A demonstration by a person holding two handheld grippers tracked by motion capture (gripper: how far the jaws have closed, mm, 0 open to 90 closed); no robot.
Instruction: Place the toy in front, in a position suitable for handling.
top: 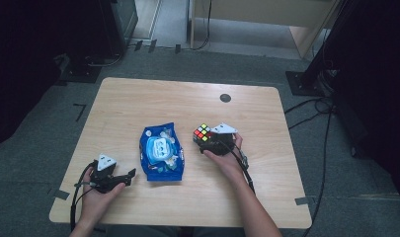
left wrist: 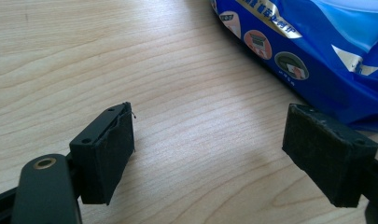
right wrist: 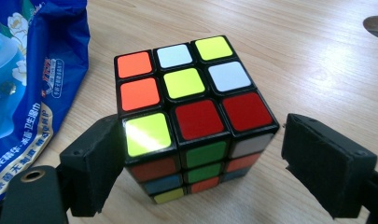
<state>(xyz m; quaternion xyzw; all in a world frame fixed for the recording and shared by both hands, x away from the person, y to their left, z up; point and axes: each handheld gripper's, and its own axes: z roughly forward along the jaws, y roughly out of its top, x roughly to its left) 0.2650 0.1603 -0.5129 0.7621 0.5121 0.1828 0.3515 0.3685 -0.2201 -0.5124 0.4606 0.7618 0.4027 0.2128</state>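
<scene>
A scrambled puzzle cube (top: 202, 133) (right wrist: 191, 107) stands on the wooden table (top: 138, 98), right of centre. My right gripper (top: 206, 141) (right wrist: 200, 163) is open around its near side: the left pad sits at the cube's corner, and the right pad stands apart from it. A blue pack of wet wipes (top: 161, 150) (left wrist: 326, 51) (right wrist: 23, 84) lies flat at the table's middle. At the front left my left gripper (top: 128, 177) (left wrist: 207, 149) is open with bare wood between its pads, and it points toward the pack's near edge.
A small dark round disc (top: 225, 98) sits in the table top near the far edge. Grey carpet surrounds the table, with stands and cables (top: 311, 106) on the floor at the right and back left.
</scene>
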